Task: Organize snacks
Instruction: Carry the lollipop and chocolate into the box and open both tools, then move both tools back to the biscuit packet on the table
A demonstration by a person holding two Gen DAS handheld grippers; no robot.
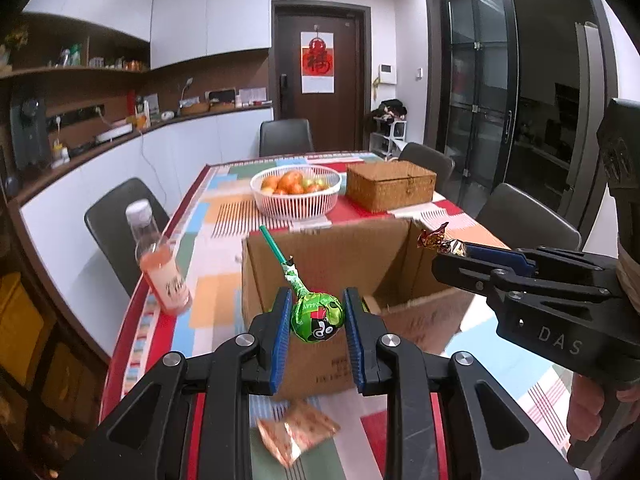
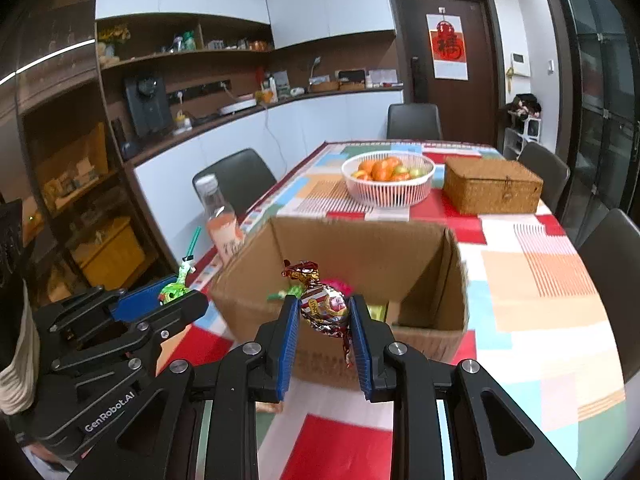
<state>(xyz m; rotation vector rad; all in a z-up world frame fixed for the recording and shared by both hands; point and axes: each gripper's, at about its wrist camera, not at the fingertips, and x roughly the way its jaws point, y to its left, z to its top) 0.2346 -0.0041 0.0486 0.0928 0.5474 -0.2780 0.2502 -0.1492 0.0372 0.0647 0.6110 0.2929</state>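
Observation:
My left gripper point(image 1: 318, 314) is shut on a green-wrapped lollipop point(image 1: 318, 316) with a green stick, held above the near edge of an open cardboard box point(image 1: 332, 252). My right gripper point(image 2: 325, 312) is shut on a gold and red foil-wrapped candy point(image 2: 326, 306), held over the box's near wall point(image 2: 420, 336). In the left wrist view the right gripper point(image 1: 456, 252) comes in from the right with the candy point(image 1: 436, 238) at its tip. The left gripper point(image 2: 176, 294) with the lollipop point(image 2: 174, 290) shows at left in the right wrist view. Pink and green snacks point(image 2: 340, 286) lie inside the box.
A snack packet point(image 1: 296, 434) lies on the patterned tablecloth point(image 1: 224, 224) before the box. A pink drink bottle point(image 1: 160, 264) stands left of the box. A white fruit basket point(image 1: 296, 190) and a wicker box point(image 1: 390, 184) stand beyond. Chairs surround the table.

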